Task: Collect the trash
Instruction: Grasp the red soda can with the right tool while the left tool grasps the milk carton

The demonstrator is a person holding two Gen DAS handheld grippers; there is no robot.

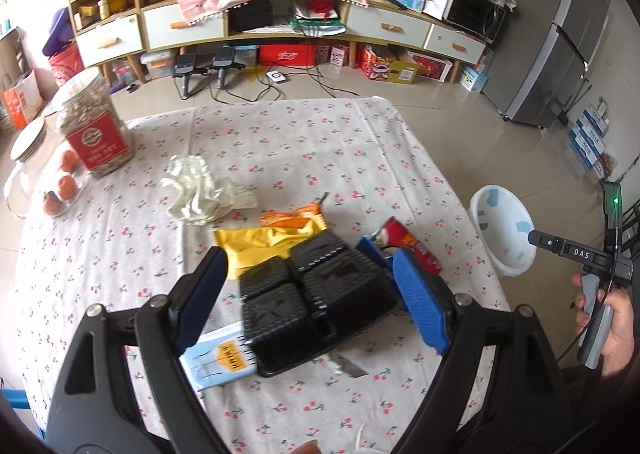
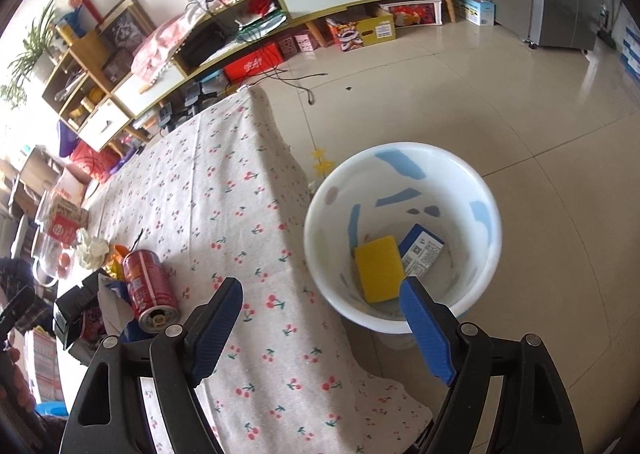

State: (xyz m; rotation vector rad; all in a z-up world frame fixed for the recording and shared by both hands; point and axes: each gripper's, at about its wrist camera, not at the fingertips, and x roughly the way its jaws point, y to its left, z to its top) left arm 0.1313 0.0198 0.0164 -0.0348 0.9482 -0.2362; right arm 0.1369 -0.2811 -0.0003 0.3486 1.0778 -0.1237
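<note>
**Both tools open, trash split between table and bin**

In the left wrist view the left tool [image 1: 310, 290] stands wide open low in the frame, its blue pads either side of a black compartment tray [image 1: 316, 302] without pressing on it; whether they touch it I cannot tell. The tray lies on the table [image 1: 280, 142], which is covered in a cherry-print cloth. Under the tray's lower left corner sits a pale blue carton [image 1: 218, 360]. Just above the tray are a yellow wrapper [image 1: 256, 244] and an orange wrapper [image 1: 294, 219], and above left of those a crumpled white tissue [image 1: 196, 190]. To the right of the tray lies a red can [image 1: 404, 240]. A jar with a red label [image 1: 94, 130] stands at the upper left of the table.

In the right wrist view the right tool [image 2: 320, 318] is open with nothing between its pads. Its left finger is over the table's edge and its right over the white bin [image 2: 316, 238] on the floor, right of centre. Inside the bin lie a yellow sponge [image 2: 378, 268] and a blue box [image 2: 422, 250], touching.
</note>
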